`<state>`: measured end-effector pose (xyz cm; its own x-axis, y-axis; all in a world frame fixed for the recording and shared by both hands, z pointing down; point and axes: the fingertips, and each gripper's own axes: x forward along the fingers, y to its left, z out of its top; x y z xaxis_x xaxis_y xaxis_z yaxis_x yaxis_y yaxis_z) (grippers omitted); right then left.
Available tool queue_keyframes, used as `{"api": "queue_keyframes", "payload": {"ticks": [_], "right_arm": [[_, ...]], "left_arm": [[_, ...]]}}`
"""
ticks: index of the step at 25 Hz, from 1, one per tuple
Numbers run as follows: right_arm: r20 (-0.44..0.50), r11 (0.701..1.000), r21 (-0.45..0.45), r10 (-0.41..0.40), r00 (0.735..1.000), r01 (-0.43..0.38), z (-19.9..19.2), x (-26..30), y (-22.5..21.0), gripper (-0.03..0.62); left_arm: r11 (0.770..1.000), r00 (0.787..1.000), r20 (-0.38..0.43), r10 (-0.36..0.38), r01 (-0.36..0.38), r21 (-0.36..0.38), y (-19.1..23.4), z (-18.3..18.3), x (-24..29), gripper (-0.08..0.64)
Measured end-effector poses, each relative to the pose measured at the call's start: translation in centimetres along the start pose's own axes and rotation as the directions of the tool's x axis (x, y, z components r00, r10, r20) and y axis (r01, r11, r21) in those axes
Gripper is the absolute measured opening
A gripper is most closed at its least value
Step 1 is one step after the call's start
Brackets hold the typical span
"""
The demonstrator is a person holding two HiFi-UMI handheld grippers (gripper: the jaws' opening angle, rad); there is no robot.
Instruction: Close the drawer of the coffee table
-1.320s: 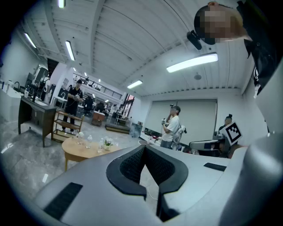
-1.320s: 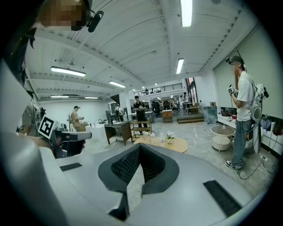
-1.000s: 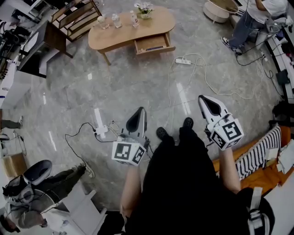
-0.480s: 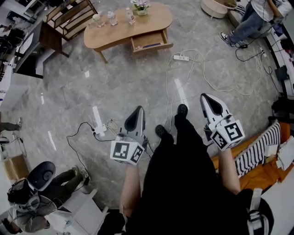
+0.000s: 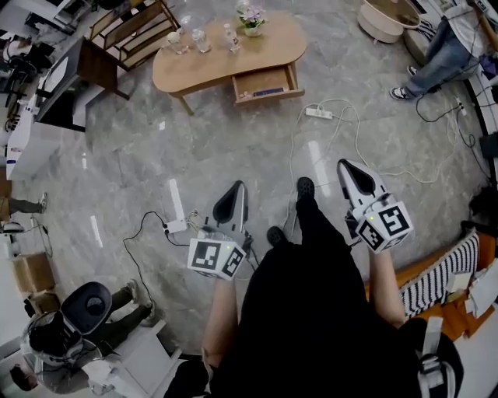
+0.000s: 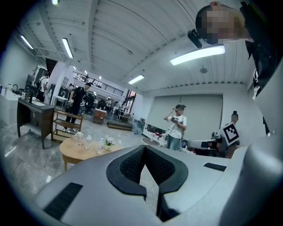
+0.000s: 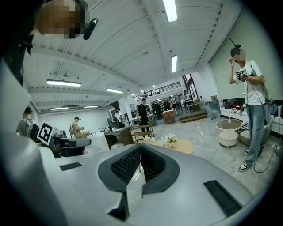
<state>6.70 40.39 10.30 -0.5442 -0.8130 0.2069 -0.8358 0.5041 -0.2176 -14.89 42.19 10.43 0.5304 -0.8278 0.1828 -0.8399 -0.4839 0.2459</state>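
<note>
Left grey plastic gripper and right grey plastic gripper, ribbed black pads pressed together on nothing, sit well apart from the kidney-shaped light-wood coffee table. Its shallow wooden drawer stands pulled out in the head view alone; both gripper views hide it behind their own bodies.

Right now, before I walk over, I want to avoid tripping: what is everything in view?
coffee table: one, light wood, top centre
drawer: one, wood, open, table's near side
potted flowers: one, white blooms, on the table
bottles: three, clear, on the table
power strips: two, white, on the floor
shelf unit: one, wood, top left
bystanders: two, jeans and dark clothes, top right, bottom left
left hand-held gripper: one, grey, lower centre, shut
right hand-held gripper: one, grey, lower right, shut
</note>
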Motion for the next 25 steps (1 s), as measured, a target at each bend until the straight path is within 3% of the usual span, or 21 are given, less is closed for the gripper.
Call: {"api": "queue_keyframes", "payload": {"ticks": [6, 13, 25], "right_arm": [[0.006, 0.998, -0.024, 0.064, 0.998, -0.064, 3.1, 4.4, -6.5, 0.012], [-0.047, 0.995, -0.022, 0.099, 0.994, -0.100, 3.3, 8.0, -13.5, 0.012], [-0.106, 0.996, -0.014, 0.081, 0.991, -0.083, 2.5, 12.0, -17.2, 0.012]], "left_arm": [[0.999, 0.999, 0.026, 0.038, -0.038, 0.012, -0.5, 2.8, 7.3, 0.014], [0.994, 0.994, 0.027, 0.108, -0.108, -0.006, -0.6, 3.1, 13.8, 0.014], [0.988, 0.989, -0.041, 0.145, -0.146, -0.042, 2.2, 1.5, 17.7, 0.014]]}}
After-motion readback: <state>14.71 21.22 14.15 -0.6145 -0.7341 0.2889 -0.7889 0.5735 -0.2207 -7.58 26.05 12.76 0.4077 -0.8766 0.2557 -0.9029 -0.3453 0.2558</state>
